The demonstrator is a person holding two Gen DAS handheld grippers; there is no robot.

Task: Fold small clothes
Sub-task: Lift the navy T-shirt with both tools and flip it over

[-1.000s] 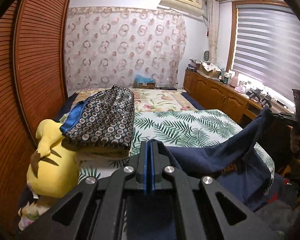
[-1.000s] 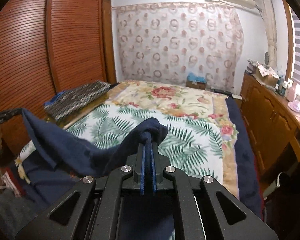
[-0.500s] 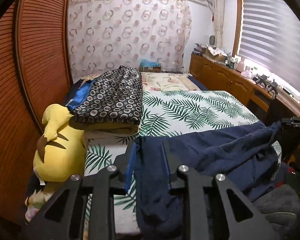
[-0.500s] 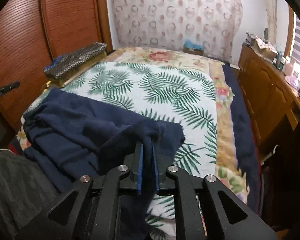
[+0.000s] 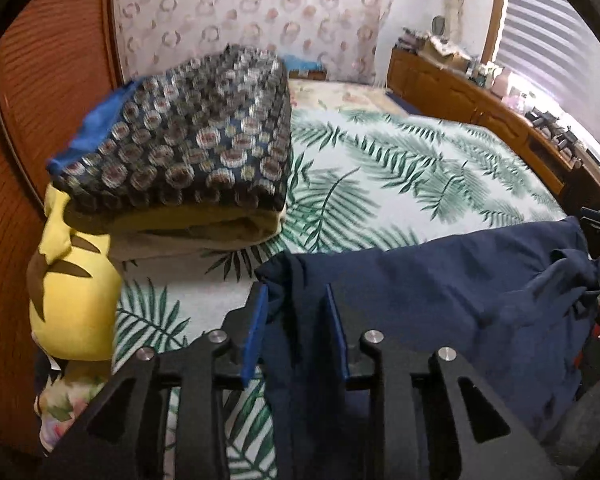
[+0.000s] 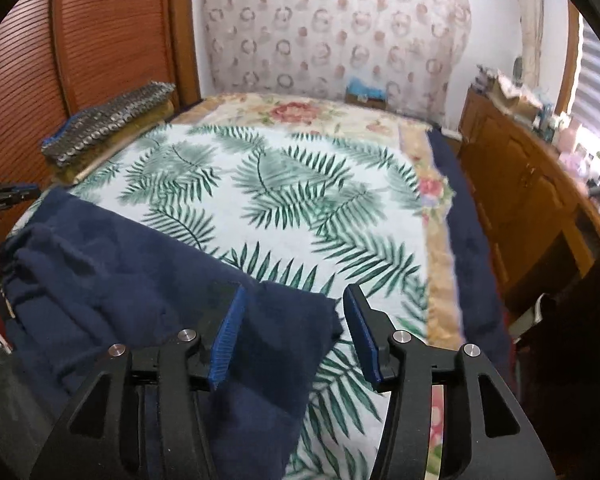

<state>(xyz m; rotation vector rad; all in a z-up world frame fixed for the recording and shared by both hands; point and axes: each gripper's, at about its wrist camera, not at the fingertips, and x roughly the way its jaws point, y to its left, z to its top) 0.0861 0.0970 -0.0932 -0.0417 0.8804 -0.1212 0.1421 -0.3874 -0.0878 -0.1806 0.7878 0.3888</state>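
A navy blue garment [image 5: 460,292] lies spread across the near edge of the bed; it also shows in the right wrist view [image 6: 112,280]. My left gripper [image 5: 296,304] is open, with the garment's left corner lying loose between its blue-padded fingers. My right gripper [image 6: 294,312] is open wide over the garment's right corner, which rests on the palm-leaf bedspread [image 6: 268,184]. The cloth is bunched into folds near the left end in the right wrist view.
A folded stack topped by a dark circle-patterned cloth [image 5: 188,148] sits on the bed's left side, also visible in the right wrist view [image 6: 104,124]. A yellow plush toy [image 5: 68,280] leans beside it. Wooden cabinets [image 6: 520,184] run along the right.
Both grippers lowered the held-up garment onto the bed and opened, letting go of its corners. The cloth now lies flat on the bedspread.
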